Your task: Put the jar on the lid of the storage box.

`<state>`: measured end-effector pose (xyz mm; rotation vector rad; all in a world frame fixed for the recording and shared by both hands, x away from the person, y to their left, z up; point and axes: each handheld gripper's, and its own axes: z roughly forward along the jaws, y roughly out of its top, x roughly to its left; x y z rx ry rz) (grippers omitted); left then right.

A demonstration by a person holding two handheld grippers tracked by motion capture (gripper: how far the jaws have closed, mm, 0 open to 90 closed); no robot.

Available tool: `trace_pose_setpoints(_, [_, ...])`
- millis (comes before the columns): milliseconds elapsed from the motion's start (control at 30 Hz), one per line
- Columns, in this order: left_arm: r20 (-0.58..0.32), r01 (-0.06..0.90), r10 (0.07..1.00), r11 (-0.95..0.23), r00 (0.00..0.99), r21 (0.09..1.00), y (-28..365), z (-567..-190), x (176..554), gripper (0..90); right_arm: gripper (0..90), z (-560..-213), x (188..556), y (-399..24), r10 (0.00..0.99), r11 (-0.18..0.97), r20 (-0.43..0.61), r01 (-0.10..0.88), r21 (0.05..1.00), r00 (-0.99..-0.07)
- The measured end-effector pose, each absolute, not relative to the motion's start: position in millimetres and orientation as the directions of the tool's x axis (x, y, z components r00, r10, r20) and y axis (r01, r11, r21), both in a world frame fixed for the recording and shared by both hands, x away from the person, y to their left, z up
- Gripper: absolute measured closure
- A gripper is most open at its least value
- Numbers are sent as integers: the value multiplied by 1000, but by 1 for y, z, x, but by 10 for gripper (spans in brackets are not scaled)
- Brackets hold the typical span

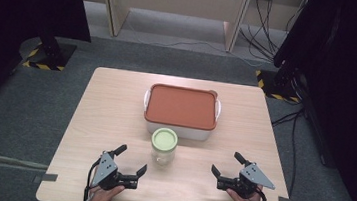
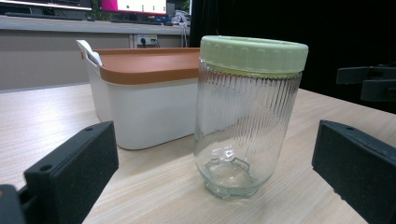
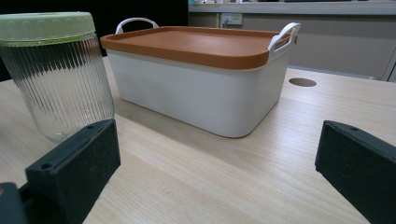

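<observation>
The left gripper [image 1: 132, 159] sits low over the table [image 1: 116, 104], held by a hand [image 1: 104, 197] at the near edge. Its two black jaws are spread wide apart and hold nothing. In the left gripper view, the jaws stand far out on each side with bare wood between them.

Next comes the glass jar [image 1: 163, 147]. It stands upright on the table, ahead of the left gripper and a little to its right. It is between the two grippers but farther out than both. Nothing touches it. The jar has a pale green lid [image 1: 164, 139] screwed on top, and its ribbed glass looks empty inside.

Just behind the jar sits a white box [image 1: 179, 130] with an orange lid [image 1: 181, 106] closed on it.

The right gripper [image 1: 227, 166] rests near the table's near edge, well apart from the jar, which is ahead and to its left. Its jaws are also spread wide and hold nothing.
</observation>
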<state>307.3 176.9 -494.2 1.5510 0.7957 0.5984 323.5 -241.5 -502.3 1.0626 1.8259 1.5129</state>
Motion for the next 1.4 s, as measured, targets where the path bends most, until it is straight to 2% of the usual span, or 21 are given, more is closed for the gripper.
trace_pose_setpoints(1400, [-51, 154, 743, -71, 667, 986, 157, -489, 320, 0, 4, -503, 325, -241, 837, 55, 80, 229, 972, -541])
